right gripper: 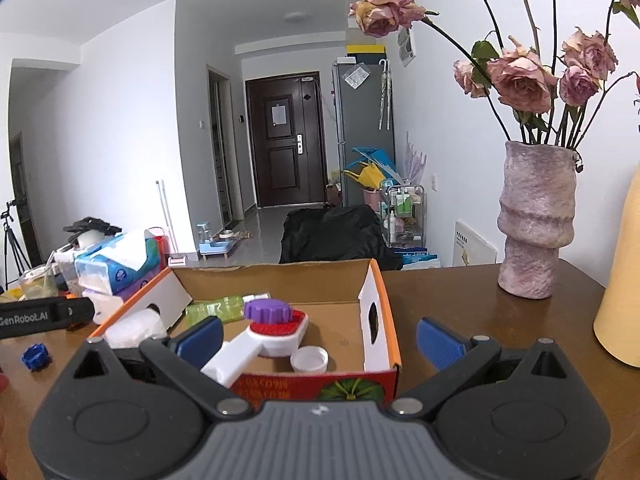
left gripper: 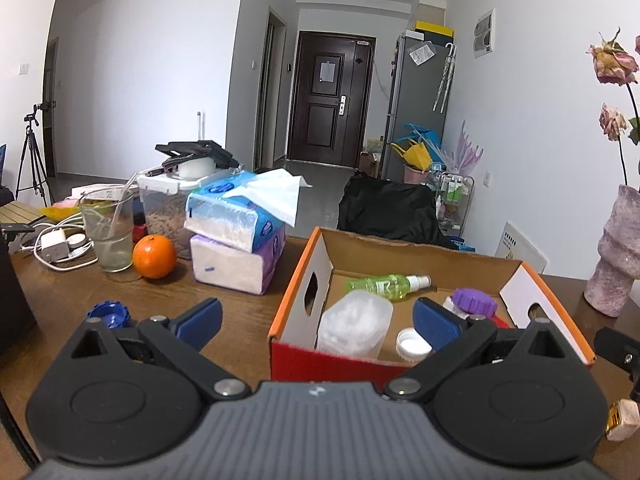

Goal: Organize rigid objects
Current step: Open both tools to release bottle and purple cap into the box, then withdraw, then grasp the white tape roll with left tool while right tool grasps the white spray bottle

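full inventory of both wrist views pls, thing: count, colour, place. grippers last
cardboard box: 1, orange rim, red front, table centre
spray bottle: 1, green, lying in box, far side
clear tub: 1, translucent, in box, left
white cap: 1, in box, near wall
purple cap: 1, on the brush in box
brush: 1, white with red, in box
blue cap: 1, on table left of box
orange: 1, table left
tissue packs: 2, stacked, left of box
cup with straw: 1, clear, by orange
vase of roses: 1, pink, table right
left gripper: open, empty
right gripper: open, empty
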Demonstrator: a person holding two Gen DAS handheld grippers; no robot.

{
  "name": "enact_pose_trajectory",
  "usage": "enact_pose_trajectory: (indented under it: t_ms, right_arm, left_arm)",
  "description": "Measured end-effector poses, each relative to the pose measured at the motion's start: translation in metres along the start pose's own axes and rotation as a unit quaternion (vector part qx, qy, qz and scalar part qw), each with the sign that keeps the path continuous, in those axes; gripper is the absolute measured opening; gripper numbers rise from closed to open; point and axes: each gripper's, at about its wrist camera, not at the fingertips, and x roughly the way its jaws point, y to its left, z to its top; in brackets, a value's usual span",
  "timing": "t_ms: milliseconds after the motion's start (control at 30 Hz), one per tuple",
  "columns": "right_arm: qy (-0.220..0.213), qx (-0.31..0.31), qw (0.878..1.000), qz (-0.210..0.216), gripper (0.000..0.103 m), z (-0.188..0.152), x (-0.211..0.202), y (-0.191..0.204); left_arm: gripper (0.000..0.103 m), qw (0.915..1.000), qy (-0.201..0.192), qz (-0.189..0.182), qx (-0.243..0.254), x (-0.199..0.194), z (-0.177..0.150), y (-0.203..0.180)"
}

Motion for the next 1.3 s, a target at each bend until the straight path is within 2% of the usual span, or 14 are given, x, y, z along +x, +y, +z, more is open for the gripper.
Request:
enact_pose_trajectory:
  t_ms: [633, 1300]
  right_arm:
    - [0.019, -0.009, 1.0, 0.007, 0.103, -0.037, -0.047, -0.004]
    - [0.037, 0.005, 0.999, 0.008, 0.103, -0.066, -0.076, -0.011]
  left_arm:
    - [0.103, 0.9998, 0.021, -0.007, -0.003, -0.048, -0.04, 0.008]
    - [0.103, 0.9986, 0.053, -0.008, 0.0, -0.07, -0.071, 0.014]
